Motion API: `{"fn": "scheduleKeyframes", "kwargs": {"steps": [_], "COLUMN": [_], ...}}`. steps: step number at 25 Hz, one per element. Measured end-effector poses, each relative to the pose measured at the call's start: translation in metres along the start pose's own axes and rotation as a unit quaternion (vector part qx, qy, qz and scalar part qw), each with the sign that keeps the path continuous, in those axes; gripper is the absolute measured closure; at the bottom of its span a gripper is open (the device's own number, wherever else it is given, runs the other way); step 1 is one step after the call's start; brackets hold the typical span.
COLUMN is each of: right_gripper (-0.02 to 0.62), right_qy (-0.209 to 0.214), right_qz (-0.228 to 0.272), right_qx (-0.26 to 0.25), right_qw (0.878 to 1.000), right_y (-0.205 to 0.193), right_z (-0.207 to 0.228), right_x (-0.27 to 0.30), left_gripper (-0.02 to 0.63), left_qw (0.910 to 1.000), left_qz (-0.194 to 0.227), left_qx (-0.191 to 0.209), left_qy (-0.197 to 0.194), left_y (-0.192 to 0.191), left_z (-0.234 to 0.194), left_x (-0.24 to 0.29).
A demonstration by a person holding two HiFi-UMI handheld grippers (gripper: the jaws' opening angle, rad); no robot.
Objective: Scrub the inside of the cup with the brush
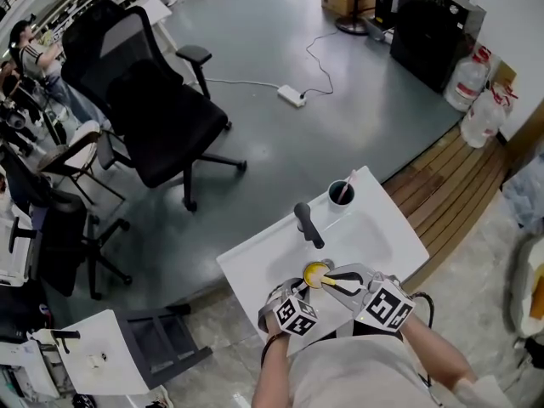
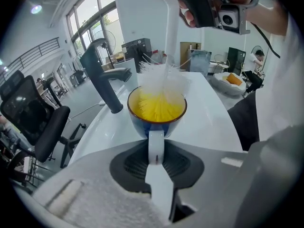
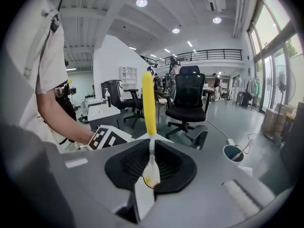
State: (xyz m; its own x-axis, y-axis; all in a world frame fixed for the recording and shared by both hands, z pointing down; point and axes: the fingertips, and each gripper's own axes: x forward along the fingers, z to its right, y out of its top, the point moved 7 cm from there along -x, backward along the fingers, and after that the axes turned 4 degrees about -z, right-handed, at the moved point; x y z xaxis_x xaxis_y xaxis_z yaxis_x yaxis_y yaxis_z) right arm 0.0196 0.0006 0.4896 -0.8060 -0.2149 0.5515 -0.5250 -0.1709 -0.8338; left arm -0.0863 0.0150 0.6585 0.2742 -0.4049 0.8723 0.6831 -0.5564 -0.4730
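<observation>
Sink top (image 1: 378, 238): left claw (image 2: 156, 152) steeply down gripping cup (image 2: 172, 125); right claw (image 3: 151, 164) clamps brush (image 3: 148, 99).

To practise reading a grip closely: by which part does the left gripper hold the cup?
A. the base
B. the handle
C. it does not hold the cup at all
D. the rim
B: in the left gripper view, the jaws of the left gripper pinch the white handle that sticks out from the cup toward the camera.
</observation>
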Motion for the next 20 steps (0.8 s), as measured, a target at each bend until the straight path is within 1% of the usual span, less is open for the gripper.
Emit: {"fn": "scheduleKeyframes", "kwargs": {"steps": [2, 5, 9, 11, 12, 14, 16, 18, 20], "right_gripper": [0.560, 0.561, 0.561, 0.560, 0.560, 0.560, 0.561, 0.561, 0.560], "right_qy": [-0.001, -0.016, -0.043, -0.045, -0.043, -0.033, -0.014, 0.007, 0.023], "right_qz": [0.022, 0.037, 0.023, 0.005, -0.004, -0.016, -0.025, -0.027, -0.015], "right_qx": [0.008, -0.009, -0.058, -0.087, -0.094, -0.087, -0.064, -0.040, -0.027], "right_qw": [1.000, 0.999, 0.997, 0.995, 0.995, 0.996, 0.998, 0.999, 0.999], "right_y": [0.012, 0.016, 0.013, 0.010, 0.007, -0.005, -0.014, -0.015, -0.008], "right_z": [0.002, 0.003, 0.001, 0.000, 0.000, 0.001, 0.003, 0.001, -0.003], "right_x": [-0.004, -0.004, -0.001, 0.000, 0.001, 0.003, 0.004, 0.003, 0.002], "left_gripper": [0.549, 0.548, 0.548, 0.548, 0.547, 0.548, 0.548, 0.548, 0.548], "left_qw": [1.0000, 1.0000, 1.0000, 1.0000, 0.9999, 0.9999, 0.9999, 0.9998, 0.9998], "left_qz": [0.000, 0.004, 0.007, 0.004, 0.001, -0.005, -0.011, -0.014, -0.016], "left_qx": [0.000, -0.003, 0.000, 0.005, 0.006, 0.006, 0.008, 0.010, 0.009], "left_qy": [-0.001, -0.001, 0.000, 0.007, 0.009, 0.009, 0.011, 0.010, 0.006], "left_y": [0.001, 0.004, 0.009, 0.011, 0.010, 0.007, 0.004, 0.002, -0.002], "left_z": [0.001, 0.002, 0.005, 0.004, 0.004, 0.003, 0.002, 0.003, 0.006], "left_x": [0.000, -0.001, -0.002, -0.001, -0.001, 0.002, 0.005, 0.007, 0.006]}}
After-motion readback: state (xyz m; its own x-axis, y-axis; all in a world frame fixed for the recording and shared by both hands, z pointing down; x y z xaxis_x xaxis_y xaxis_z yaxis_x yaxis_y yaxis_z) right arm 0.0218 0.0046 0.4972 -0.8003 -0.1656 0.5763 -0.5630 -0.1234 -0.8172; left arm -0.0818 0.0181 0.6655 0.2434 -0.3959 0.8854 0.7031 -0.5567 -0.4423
